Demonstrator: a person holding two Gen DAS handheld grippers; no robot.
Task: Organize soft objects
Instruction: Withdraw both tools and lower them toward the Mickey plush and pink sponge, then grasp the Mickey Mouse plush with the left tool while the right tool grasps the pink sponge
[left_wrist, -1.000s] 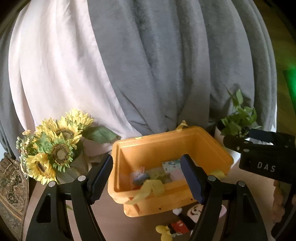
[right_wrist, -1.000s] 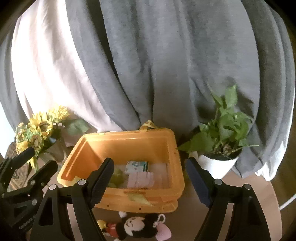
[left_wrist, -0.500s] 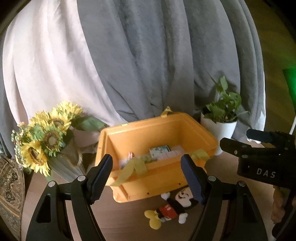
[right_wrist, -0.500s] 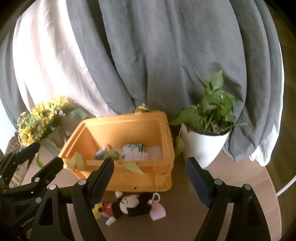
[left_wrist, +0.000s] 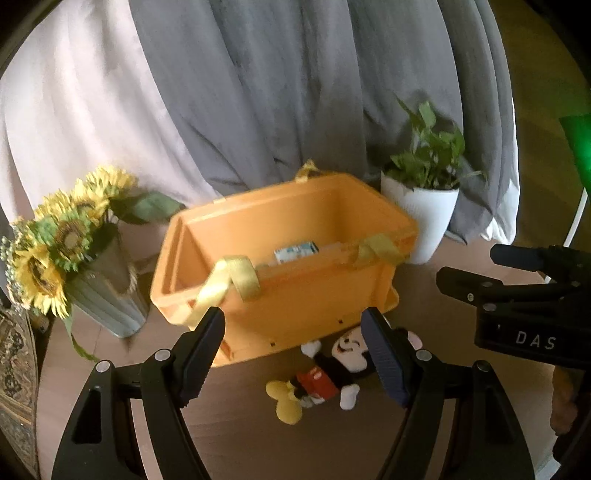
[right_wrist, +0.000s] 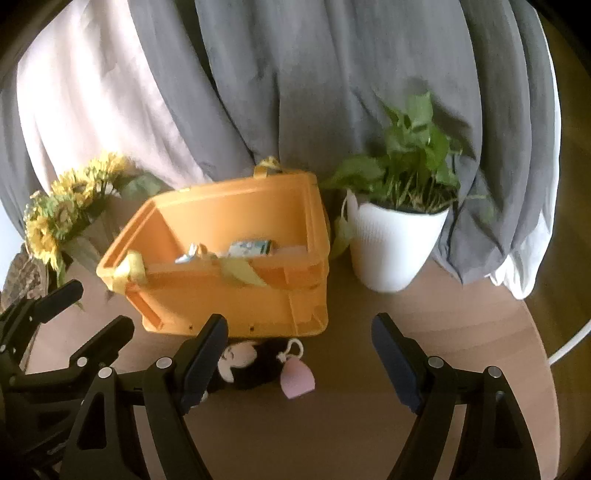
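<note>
An orange plastic bin (left_wrist: 295, 295) (right_wrist: 236, 295) with yellow ribbon handles stands on the round wooden table; small packets lie inside it. A mouse plush toy (left_wrist: 325, 373) (right_wrist: 255, 365) with red shorts, yellow shoes and a pink tag lies on the table just in front of the bin. My left gripper (left_wrist: 293, 354) is open above the toy, nothing between its fingers. My right gripper (right_wrist: 299, 358) is open too, its left finger (right_wrist: 203, 358) covering part of the plush's head. Each gripper shows at the edge of the other's view.
A vase of sunflowers (left_wrist: 62, 243) (right_wrist: 70, 218) stands left of the bin. A white pot with a green plant (left_wrist: 424, 206) (right_wrist: 395, 236) stands to its right. Grey and pale curtains hang behind. A patterned rug (left_wrist: 14, 369) lies past the table's left edge.
Both grippers have sunk and tilted downward toward the table. The plush toy and more of the tabletop have come into view, and the bin's inside shows less.
</note>
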